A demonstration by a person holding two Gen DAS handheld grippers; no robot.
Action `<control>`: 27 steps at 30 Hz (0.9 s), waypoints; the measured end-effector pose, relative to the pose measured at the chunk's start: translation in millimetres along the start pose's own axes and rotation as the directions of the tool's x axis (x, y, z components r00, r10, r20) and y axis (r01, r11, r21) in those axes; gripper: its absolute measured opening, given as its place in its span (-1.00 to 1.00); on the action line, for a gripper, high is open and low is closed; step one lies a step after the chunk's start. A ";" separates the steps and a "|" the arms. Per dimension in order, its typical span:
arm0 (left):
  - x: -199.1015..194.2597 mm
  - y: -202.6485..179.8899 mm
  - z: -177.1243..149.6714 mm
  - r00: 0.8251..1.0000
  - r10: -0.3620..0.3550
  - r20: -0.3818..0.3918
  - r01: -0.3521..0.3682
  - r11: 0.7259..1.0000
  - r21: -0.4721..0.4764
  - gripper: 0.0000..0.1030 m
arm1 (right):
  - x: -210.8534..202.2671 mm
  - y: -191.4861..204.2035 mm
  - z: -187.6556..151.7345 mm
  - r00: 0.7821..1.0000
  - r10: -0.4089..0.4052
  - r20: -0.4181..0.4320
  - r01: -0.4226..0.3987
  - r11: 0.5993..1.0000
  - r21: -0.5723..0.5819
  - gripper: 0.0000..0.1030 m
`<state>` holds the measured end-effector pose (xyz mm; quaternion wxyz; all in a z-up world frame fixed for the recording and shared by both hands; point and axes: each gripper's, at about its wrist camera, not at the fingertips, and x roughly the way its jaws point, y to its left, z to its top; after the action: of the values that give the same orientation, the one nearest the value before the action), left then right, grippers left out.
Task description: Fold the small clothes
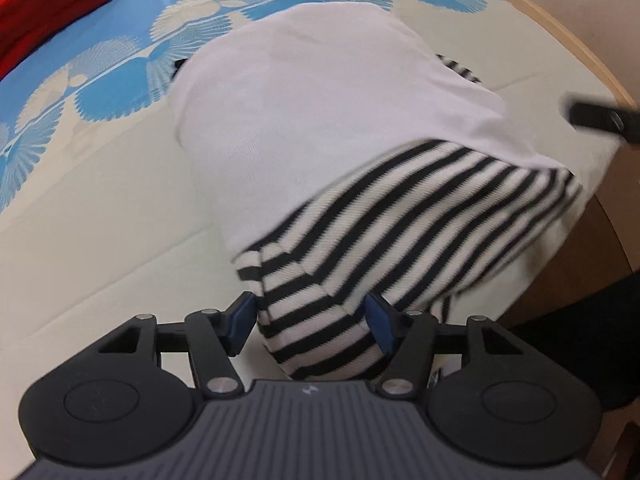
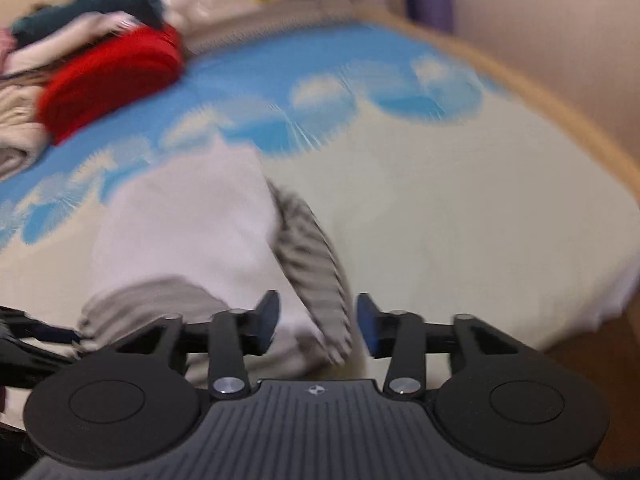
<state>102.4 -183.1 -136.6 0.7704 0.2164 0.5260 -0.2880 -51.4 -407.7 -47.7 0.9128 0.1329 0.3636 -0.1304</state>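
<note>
— Where's the striped garment (image 1: 400, 216)?
— On the bed (image 1: 100, 220), its sleeve between the spread left tongs (image 1: 310, 322), pads not pressing.
— Right tongs (image 2: 318, 326)?
— Spread too (blurred), garment at twelve o'clock.

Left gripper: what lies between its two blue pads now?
In the left wrist view, a striped part of the white and striped garment lies between the open pads of the left gripper; they do not press it.
</note>
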 end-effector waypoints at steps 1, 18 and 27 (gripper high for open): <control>-1.4 -2.7 -0.2 1.000 -0.003 -0.002 0.003 1.000 0.013 0.29 | 3.0 7.1 6.4 0.998 0.057 0.006 -0.057 0.998 -0.031 -0.02; 7.3 111.1 62.4 0.991 -0.129 0.040 0.135 0.940 -0.314 0.66 | 106.2 -19.4 9.4 0.964 0.035 -0.265 -0.010 0.995 0.095 -0.22; 79.8 134.5 78.6 0.939 -0.343 0.018 0.313 0.832 -0.459 0.82 | 111.1 -11.0 3.3 0.946 0.132 -0.297 -0.102 0.988 0.115 0.20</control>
<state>269.0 -150.8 -179.4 0.7211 -0.0543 0.6326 -0.2773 24.9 -434.8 -124.6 0.8445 0.2176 0.4841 -0.0719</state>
